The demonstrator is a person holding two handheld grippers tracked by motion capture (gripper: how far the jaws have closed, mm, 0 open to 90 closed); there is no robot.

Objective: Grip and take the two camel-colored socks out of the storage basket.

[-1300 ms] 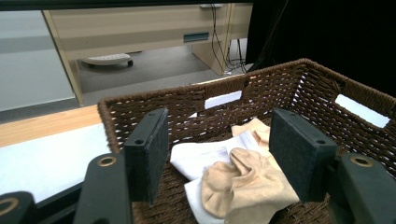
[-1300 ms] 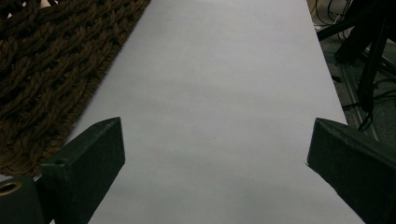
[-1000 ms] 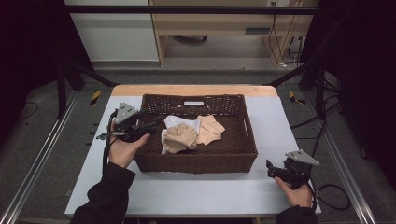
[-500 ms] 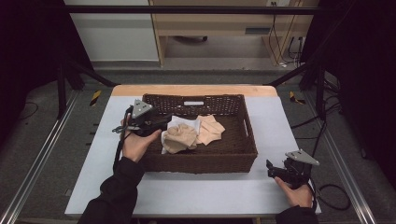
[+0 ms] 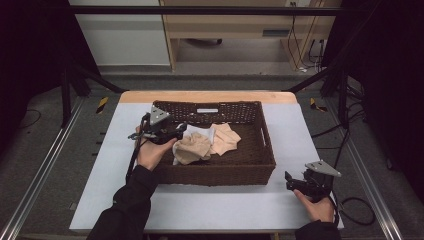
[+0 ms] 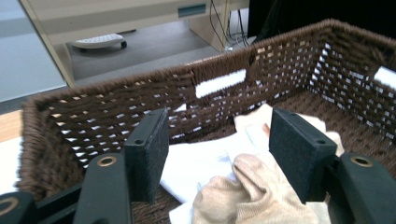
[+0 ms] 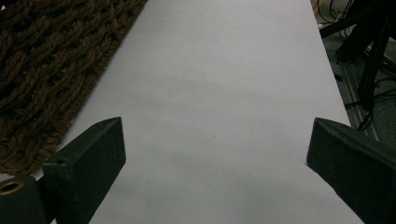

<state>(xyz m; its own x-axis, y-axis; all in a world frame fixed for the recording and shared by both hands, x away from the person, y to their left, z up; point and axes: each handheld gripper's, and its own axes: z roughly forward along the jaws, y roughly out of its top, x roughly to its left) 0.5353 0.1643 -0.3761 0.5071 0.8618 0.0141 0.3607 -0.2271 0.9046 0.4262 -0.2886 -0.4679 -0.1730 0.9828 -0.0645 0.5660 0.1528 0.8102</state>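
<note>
A dark brown wicker basket stands in the middle of the white table. Inside lie a tan cloth, a white cloth and a peach cloth. My left gripper reaches over the basket's left wall, open, just above the cloths. In the left gripper view its wide-apart jaws frame the white cloth and the tan cloth without touching them. My right gripper rests on the table right of the basket, open with nothing between its pads.
The basket's woven wall rises close around my left gripper. Its corner lies to the left in the right gripper view. Bare table stretches ahead there. Metal frame rails flank the table, and cables trail off its right edge.
My left gripper has moved right and down, from outside the basket's left wall to over the cloths inside. The right gripper has not moved.
</note>
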